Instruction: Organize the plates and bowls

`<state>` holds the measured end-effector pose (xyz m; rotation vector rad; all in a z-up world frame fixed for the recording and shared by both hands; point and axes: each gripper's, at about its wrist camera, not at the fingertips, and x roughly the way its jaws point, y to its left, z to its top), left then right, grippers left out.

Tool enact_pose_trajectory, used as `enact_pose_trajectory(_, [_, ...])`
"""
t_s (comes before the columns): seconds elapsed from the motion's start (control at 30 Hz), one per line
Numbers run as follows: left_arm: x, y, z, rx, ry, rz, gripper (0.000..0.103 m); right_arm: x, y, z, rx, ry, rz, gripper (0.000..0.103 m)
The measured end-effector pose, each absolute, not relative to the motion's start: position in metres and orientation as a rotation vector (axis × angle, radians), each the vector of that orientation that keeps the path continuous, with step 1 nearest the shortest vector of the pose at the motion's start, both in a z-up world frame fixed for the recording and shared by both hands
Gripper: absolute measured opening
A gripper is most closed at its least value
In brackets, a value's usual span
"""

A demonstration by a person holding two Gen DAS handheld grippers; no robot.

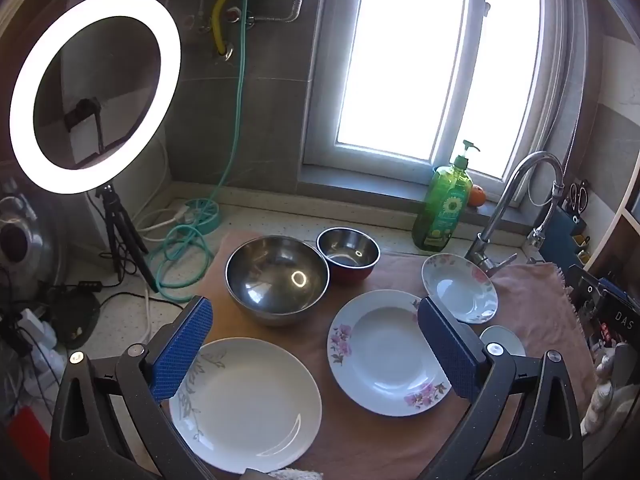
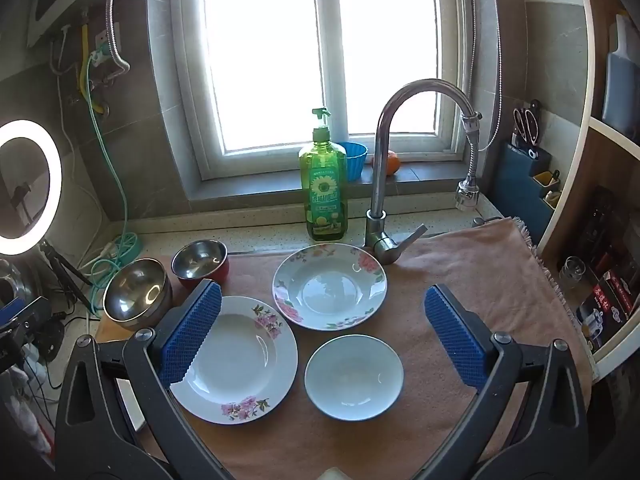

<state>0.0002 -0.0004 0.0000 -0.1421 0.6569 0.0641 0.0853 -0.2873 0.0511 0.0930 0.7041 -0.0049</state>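
On a brown cloth (image 1: 400, 272) lie a large steel bowl (image 1: 277, 278), a small steel bowl with a red outside (image 1: 348, 253), a white plate with a grey leaf print (image 1: 246, 404), a pink-flowered plate (image 1: 386, 350), a deep flowered plate (image 1: 460, 288) and a small pale bowl (image 2: 354, 376). My left gripper (image 1: 316, 344) is open and empty, above the white plate and the pink-flowered plate. My right gripper (image 2: 322, 334) is open and empty, above the small pale bowl, between the pink-flowered plate (image 2: 240, 360) and bare cloth. The deep flowered plate (image 2: 330, 285) lies just beyond.
A green soap bottle (image 2: 323, 188) and a steel faucet (image 2: 384, 168) stand behind the dishes. A lit ring light (image 1: 94, 92) on a tripod, cables and a green hose (image 1: 180, 248) fill the left. A knife block (image 2: 528, 184) and shelves stand at the right.
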Motion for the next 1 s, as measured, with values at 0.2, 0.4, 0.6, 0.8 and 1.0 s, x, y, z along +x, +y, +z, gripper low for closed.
enact_pose_trajectory(0.2, [0.006,0.001,-0.002,-0.193,0.658,0.064,0.102,0.089,-0.289,0.053,0.078,0.731,0.007,0.103])
enact_pose_trajectory(0.4, [0.006,0.005,-0.003,-0.2,0.648,0.066,0.102,0.091,-0.286,0.063,0.066,0.705,-0.011,0.103])
enact_pose_trajectory(0.6, [0.006,0.003,-0.002,-0.189,0.647,0.061,0.102,0.091,-0.291,0.056,0.085,0.706,-0.009,0.103])
enact_pose_trajectory(0.8, [0.005,0.005,0.0,-0.202,0.649,0.064,0.102,0.09,-0.293,0.055,0.096,0.703,-0.006,0.103])
enact_pose_trajectory(1.0, [0.004,0.004,0.001,-0.196,0.653,0.068,0.102,0.088,-0.292,0.055,0.097,0.704,-0.002,0.103])
